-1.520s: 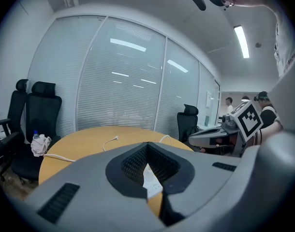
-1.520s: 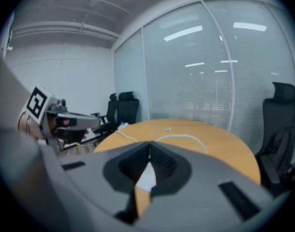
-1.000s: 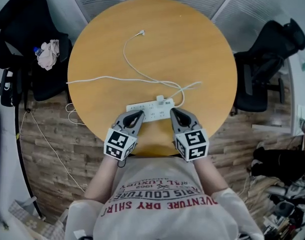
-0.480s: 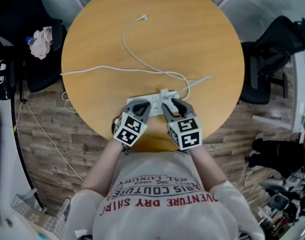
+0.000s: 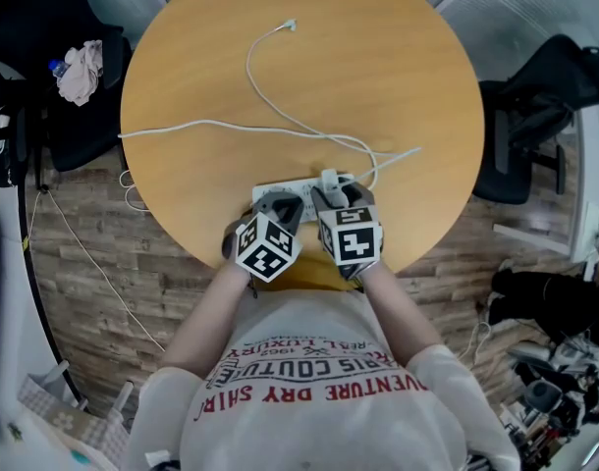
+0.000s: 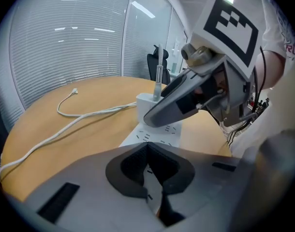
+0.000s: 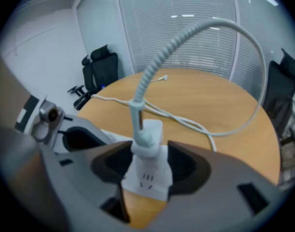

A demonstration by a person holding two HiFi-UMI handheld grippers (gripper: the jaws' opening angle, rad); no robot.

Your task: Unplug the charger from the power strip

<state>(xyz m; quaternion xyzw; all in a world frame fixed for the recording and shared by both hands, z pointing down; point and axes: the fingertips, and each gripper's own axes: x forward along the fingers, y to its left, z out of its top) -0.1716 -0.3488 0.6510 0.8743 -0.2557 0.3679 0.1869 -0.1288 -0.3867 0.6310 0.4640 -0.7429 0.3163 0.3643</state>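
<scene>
A white power strip (image 5: 292,188) lies near the front edge of the round wooden table (image 5: 398,86), with a white charger (image 5: 329,179) plugged upright into it. My right gripper (image 5: 339,196) hangs over the charger (image 7: 146,141). Its jaws are opening and stand on either side of the charger body, with small gaps at the pads. The charger's ribbed cable (image 7: 220,25) arches up and away. My left gripper (image 5: 282,204) is shut, its tips (image 6: 150,178) low over the strip's (image 6: 157,134) left part. From there the right gripper (image 6: 186,100) shows beside the charger (image 6: 147,103).
A thin white cable (image 5: 265,96) loops across the table to a free plug end (image 5: 292,25). The strip's cord (image 5: 182,128) runs off the left edge. Black office chairs stand at the left (image 5: 44,86), with a cloth (image 5: 79,72) on one, and at the right (image 5: 545,96).
Both grippers came down and closer together over the power strip. The right gripper's jaws, shut earlier, have spread around the charger. The left stayed shut.
</scene>
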